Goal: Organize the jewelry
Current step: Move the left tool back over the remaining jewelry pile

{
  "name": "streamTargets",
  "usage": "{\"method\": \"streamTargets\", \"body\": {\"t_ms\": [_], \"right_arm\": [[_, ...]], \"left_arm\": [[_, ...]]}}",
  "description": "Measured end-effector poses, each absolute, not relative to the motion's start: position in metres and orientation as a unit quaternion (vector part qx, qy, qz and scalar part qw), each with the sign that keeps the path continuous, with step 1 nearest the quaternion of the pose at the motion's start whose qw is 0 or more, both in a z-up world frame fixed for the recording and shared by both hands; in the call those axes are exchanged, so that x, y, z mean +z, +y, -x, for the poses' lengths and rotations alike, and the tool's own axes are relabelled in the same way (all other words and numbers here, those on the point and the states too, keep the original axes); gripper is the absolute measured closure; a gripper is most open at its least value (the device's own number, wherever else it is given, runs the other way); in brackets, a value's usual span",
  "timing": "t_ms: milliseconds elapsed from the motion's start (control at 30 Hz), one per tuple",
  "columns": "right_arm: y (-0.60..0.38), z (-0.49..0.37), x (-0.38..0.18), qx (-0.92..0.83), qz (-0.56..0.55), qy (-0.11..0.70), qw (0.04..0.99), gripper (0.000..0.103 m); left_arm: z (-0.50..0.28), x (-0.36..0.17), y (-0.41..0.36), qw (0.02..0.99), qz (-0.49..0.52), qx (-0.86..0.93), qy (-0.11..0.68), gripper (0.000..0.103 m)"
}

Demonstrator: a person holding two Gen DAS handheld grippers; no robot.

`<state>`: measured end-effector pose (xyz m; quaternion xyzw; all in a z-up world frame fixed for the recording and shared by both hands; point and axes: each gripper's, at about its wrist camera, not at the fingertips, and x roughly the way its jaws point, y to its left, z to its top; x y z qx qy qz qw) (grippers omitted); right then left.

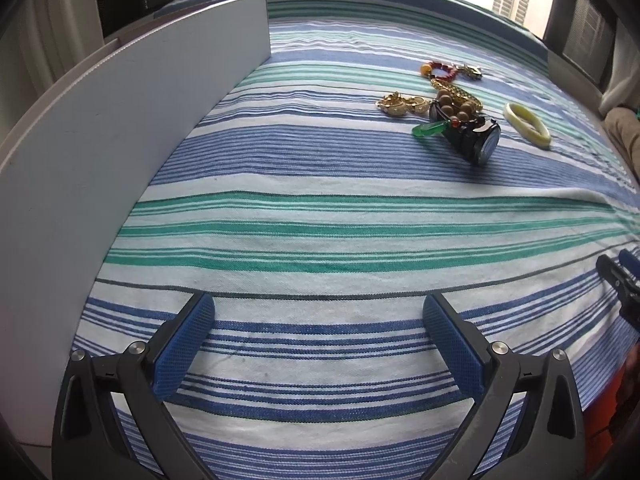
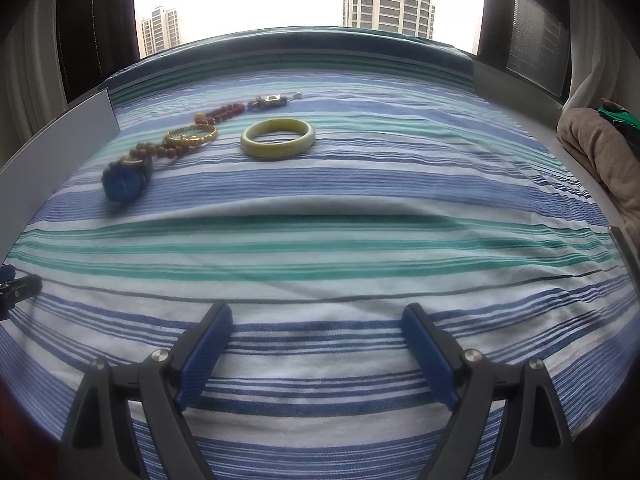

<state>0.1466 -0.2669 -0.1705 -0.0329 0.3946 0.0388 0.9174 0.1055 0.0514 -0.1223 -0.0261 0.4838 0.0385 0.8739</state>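
**Mia:** What is on the stripy cloth (image 2: 320, 240)?

**Ben:** A little heap of jewelry, far from both grippers. There is a watch (image 2: 123, 184) with a blue face at the near left end of the heap. Behind it is a string of brown beads (image 2: 154, 151), and then a gold bangle (image 2: 192, 136).

**Mia:** And the pale ring?

**Ben:** That is a yellow-green bangle (image 2: 278, 138). It lies flat, just to the right of the gold one, on its own. Far behind are red beads (image 2: 226, 113) and a small metal piece (image 2: 270, 100) that I cannot make out.

**Mia:** Is there a green thing too?

**Ben:** Yes, in the left view a small green piece (image 1: 429, 129) pokes out beside the watch (image 1: 482, 145). Some gold bits (image 1: 400, 103) lie to the left of the heap.

**Mia:** Are the grippers holding anything?

**Ben:** No. The left gripper (image 1: 319, 310) is wide open, with only cloth between its blue pads (image 1: 184, 354). The right gripper (image 2: 318, 318) is wide open too, and it has nothing.

**Mia:** What is that white wall?

**Ben:** A white board (image 1: 120, 120) stands along the left side of the cloth. A brown cloth (image 2: 600, 160) is bunched up at the far right.
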Motion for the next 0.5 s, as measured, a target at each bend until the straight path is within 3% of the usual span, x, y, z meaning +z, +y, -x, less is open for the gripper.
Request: {"method": "streamTargets", "body": {"t_ms": [500], "right_arm": [[-0.267, -0.146, -0.171, 0.043, 0.035, 0.394, 0.918, 0.014]], "left_arm": [[-0.123, -0.059, 0.019, 0.886, 0.072, -0.095, 0.447, 0.001]]}}
